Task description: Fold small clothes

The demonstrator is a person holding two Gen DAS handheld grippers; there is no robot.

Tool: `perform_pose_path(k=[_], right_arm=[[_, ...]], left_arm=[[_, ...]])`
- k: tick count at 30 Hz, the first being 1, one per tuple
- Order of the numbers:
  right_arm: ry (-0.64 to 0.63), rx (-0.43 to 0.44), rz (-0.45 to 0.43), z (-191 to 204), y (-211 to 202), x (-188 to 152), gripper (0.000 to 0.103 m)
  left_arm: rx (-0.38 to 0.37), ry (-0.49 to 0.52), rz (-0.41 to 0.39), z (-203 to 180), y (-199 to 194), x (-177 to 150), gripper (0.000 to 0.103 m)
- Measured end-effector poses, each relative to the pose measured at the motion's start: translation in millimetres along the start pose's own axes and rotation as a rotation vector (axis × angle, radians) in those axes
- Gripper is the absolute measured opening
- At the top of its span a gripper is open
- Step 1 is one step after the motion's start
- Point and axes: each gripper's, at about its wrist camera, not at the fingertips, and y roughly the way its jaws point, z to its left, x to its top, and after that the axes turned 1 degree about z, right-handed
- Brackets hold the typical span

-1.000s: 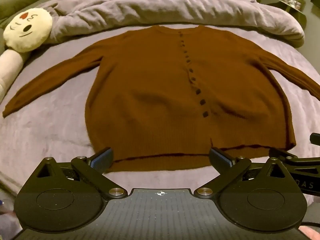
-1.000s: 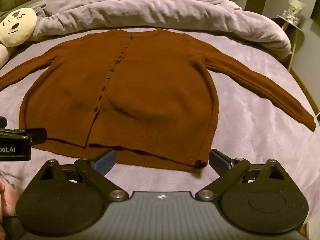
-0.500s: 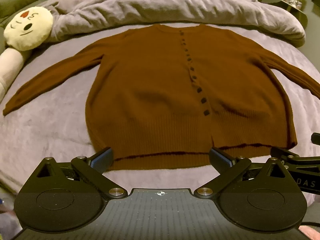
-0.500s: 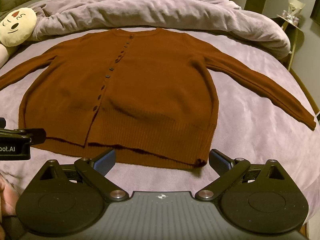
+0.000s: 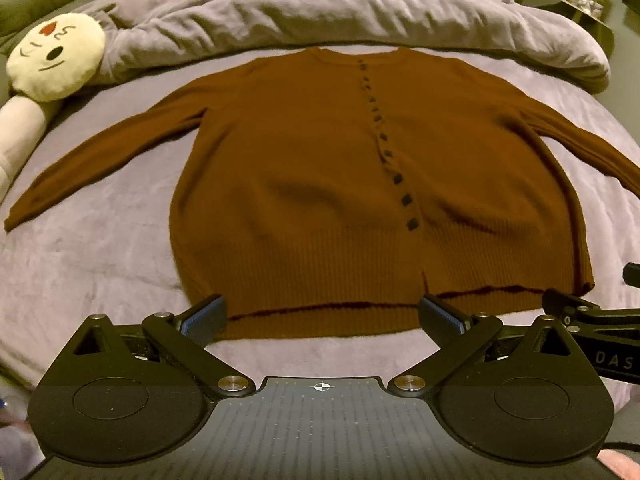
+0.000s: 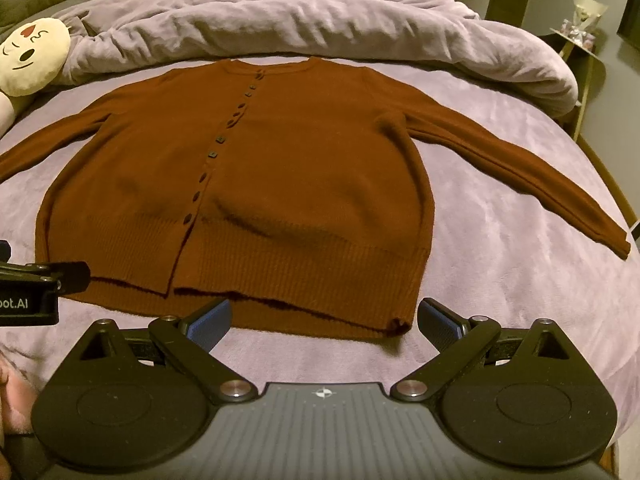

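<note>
A brown buttoned cardigan [image 5: 304, 184] [image 6: 280, 176] lies flat and front-up on the bed, both sleeves spread out to the sides, its ribbed hem nearest me. My left gripper [image 5: 322, 316] hovers open just short of the hem's left half, nothing between its blue pads. My right gripper [image 6: 324, 316] is open too, just short of the hem's right half near the bottom right corner. Each gripper shows at the edge of the other's view: the right one as a black body [image 5: 592, 316], the left one likewise [image 6: 36, 288].
The bed has a mauve sheet [image 5: 88, 248] [image 6: 520, 264] with a bunched duvet [image 5: 340, 12] [image 6: 312, 20] behind the cardigan. A cream face-print plush pillow [image 5: 56, 56] [image 6: 32, 56] lies at the far left. A small side table [image 6: 580, 40] stands beyond the bed's right edge.
Both grippers have crept slightly forward toward the hem and stay open. The cardigan has not moved.
</note>
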Motion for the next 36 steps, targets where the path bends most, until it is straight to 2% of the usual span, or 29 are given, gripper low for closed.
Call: perform_pose_path(k=[14, 21, 36], right_arm=[[-0.002, -0.006, -0.010, 2.3, -1.5, -0.1, 0.099], [-0.003, -0.005, -0.014, 2.3, -1.8, -0.1, 0.099], [0.002, -0.004, -0.023, 0.8, -3.5, -0.7, 0.099]], left_arm=[[-0.005, 0.008, -0.010, -1.2, -2.1, -1.6, 0.103], [0.019, 0.040, -0.021, -5.0, -3.8, -3.1, 0.103], [0.013, 0.010, -0.007, 1.5, -1.4, -1.0, 0.103]])
